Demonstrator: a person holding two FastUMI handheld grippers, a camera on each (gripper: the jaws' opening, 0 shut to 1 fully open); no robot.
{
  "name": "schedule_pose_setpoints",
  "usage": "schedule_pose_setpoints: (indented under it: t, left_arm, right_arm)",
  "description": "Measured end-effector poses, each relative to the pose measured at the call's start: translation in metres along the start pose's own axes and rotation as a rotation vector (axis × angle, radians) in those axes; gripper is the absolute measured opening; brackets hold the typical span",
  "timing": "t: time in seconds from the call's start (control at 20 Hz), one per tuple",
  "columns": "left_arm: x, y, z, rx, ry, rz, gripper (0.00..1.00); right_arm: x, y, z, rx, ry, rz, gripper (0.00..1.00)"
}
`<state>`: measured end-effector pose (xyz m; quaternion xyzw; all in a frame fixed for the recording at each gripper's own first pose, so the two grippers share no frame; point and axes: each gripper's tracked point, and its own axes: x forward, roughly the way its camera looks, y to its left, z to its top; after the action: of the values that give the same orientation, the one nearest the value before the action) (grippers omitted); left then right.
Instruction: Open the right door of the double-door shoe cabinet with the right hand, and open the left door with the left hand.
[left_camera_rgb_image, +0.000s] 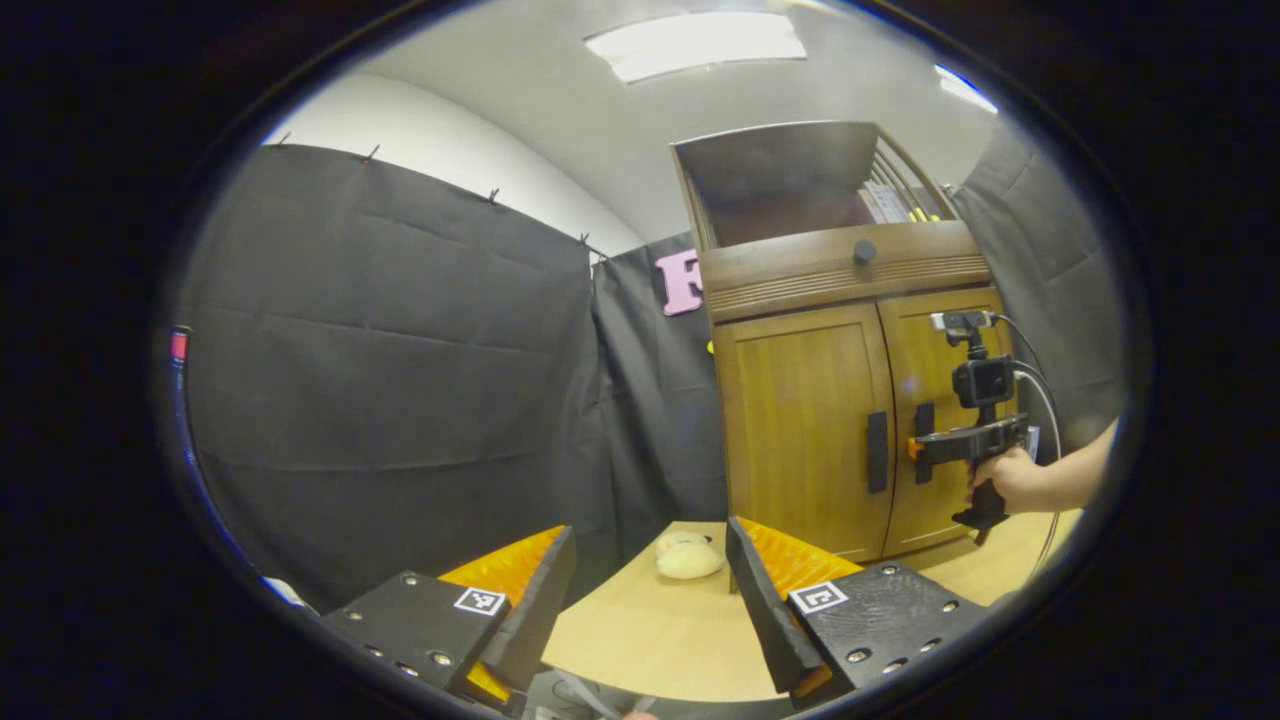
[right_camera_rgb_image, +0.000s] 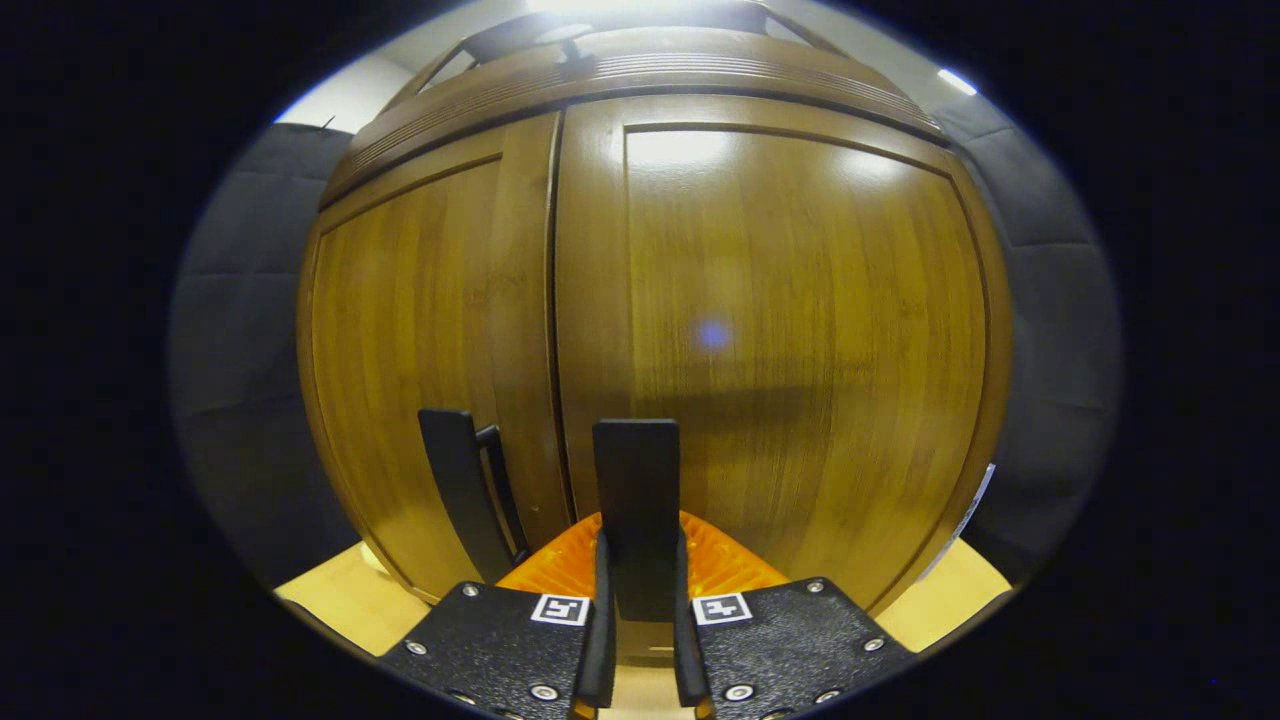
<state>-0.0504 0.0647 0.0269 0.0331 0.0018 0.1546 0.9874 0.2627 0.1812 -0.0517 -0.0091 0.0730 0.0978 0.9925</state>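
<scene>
The left gripper (left_camera_rgb_image: 650, 600) is spread wide with nothing between its fingers, held low over the pale wooden table (left_camera_rgb_image: 640, 640) and well apart from the shoe cabinet (left_camera_rgb_image: 850, 400), which stands ahead and to its right. A small cream-coloured soft object (left_camera_rgb_image: 688, 556) lies on the table near the cabinet's foot. The left door (left_camera_rgb_image: 800, 430) is closed; its handle (left_camera_rgb_image: 877, 452) is a dark vertical bar beside the centre seam. The right door (right_camera_rgb_image: 780, 340) is also closed and fills the area directly ahead of the right gripper (right_camera_rgb_image: 637, 600), whose fingers are clamped on the right door handle (right_camera_rgb_image: 636, 500), a flat dark bar with a vertical long axis. Both doors are smooth, glossy, brown-grained wood panels. The pull must run straight back toward the person's hand (left_camera_rgb_image: 1010, 478); the right hand is clearly nearer
</scene>
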Motion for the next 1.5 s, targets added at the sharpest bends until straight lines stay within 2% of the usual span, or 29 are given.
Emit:
schedule_pose_setpoints:
  t: [0.05, 0.4, 0.45, 0.6, 0.65, 0.7, 0.9, 0.95, 1.0, 1.5]
  left_arm:
    - [0.0, 0.0, 0.0, 0.0, -0.001, -0.001, 0.93]
    - [0.001, -0.003, 0.001, -0.001, -0.012, -0.019, 0.8]
    - [0.001, -0.003, 0.001, -0.003, -0.009, -0.024, 0.92]
    - [0.002, -0.005, 0.002, -0.01, -0.009, -0.046, 0.92]
    - [0.003, -0.006, 0.001, -0.011, -0.01, -0.058, 0.86]
    - [0.004, -0.007, 0.001, -0.01, -0.013, -0.069, 0.92]
    - [0.008, -0.012, 0.001, -0.011, -0.028, -0.115, 0.93]
    - [0.009, -0.013, 0.001, -0.012, -0.03, -0.127, 0.8]
    - [0.01, -0.014, 0.001, -0.012, -0.031, -0.137, 0.93]
    - [0.007, -0.022, 0.004, -0.017, -0.048, -0.233, 0.92]
  right_arm:
    - [0.003, 0.0, -0.001, 0.01, 0.004, 0.0, 0.2]
    - [-0.02, 0.001, -0.002, 0.038, 0.004, 0.047, 0.2]
    - [-0.025, 0.0, -0.002, 0.036, 0.003, 0.055, 0.2]
    - [-0.039, -0.001, -0.004, 0.036, 0.002, 0.08, 0.19]
    - [-0.043, -0.003, -0.004, 0.036, 0.002, 0.086, 0.2]
    - [-0.047, -0.004, -0.005, 0.032, 0.0, 0.09, 0.2]
    - [-0.058, -0.006, -0.005, 0.022, -0.002, 0.106, 0.2]
    - [-0.059, -0.006, -0.005, 0.022, -0.001, 0.108, 0.19]
    - [-0.061, -0.006, -0.005, 0.023, -0.001, 0.11, 0.2]
    - [-0.111, -0.035, -0.012, 0.032, -0.006, 0.122, 0.2]
